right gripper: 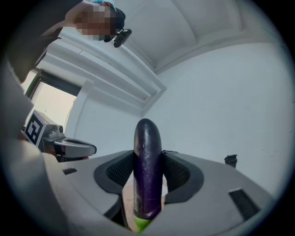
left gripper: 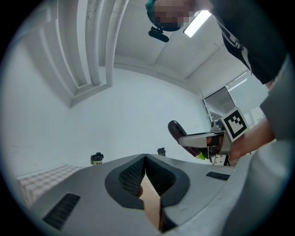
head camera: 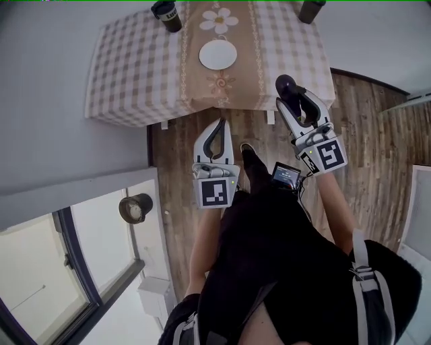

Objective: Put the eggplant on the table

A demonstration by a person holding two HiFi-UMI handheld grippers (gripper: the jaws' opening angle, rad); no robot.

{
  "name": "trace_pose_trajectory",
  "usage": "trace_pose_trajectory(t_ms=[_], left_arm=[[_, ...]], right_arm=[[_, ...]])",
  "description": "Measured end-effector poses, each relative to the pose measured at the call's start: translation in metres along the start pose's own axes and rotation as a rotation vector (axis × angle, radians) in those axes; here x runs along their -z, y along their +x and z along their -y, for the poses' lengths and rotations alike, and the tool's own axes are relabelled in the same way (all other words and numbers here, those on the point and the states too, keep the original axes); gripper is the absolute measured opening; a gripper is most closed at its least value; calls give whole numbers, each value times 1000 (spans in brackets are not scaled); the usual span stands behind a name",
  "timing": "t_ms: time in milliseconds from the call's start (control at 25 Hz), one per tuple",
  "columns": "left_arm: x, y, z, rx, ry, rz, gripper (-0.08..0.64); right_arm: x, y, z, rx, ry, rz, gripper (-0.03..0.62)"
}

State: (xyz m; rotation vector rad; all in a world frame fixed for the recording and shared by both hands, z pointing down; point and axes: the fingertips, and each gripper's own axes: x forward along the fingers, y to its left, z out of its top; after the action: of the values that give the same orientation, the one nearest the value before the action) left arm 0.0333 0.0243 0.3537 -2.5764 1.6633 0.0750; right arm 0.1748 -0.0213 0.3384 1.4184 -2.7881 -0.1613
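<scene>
Purple eggplant (right gripper: 147, 152), clamped in right tool (right gripper: 147, 168)

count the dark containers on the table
2. Left dark container stands near the table's far edge, left of the plate; right dark container at the far edge, right of it. More could lie beyond the frame.

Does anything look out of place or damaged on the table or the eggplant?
Nothing stands out. The plate lies flat on the runner, the two dark containers stand upright on the table, and the eggplant looks intact, clamped in the right gripper.
</scene>
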Motion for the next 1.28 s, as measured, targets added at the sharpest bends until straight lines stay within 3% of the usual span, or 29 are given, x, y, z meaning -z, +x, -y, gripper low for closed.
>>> trace_pose_trajectory(t_ms=[200, 440, 600, 800, 1160, 1280], left_arm=[[14, 57, -17, -39, 48, -44, -11], [-9, 110, -38, -102, 63, -28, -10], [16, 127, -44, -89, 54, -56, -11], [36, 145, -64, -68, 42, -77, -11], [30, 160, -100, -18, 67, -55, -11], [31, 162, -110, -19, 49, -50, -10]], right_arm=[[15, 63, 38, -91, 20, 7, 202], [-2, 117, 77, -158, 14, 22, 202], [17, 146, 91, -158, 8, 18, 202], [27, 189, 93, -156, -62, 20, 202], [14, 239, 75, -164, -127, 24, 202], [22, 251, 70, -176, -190, -7, 202]])
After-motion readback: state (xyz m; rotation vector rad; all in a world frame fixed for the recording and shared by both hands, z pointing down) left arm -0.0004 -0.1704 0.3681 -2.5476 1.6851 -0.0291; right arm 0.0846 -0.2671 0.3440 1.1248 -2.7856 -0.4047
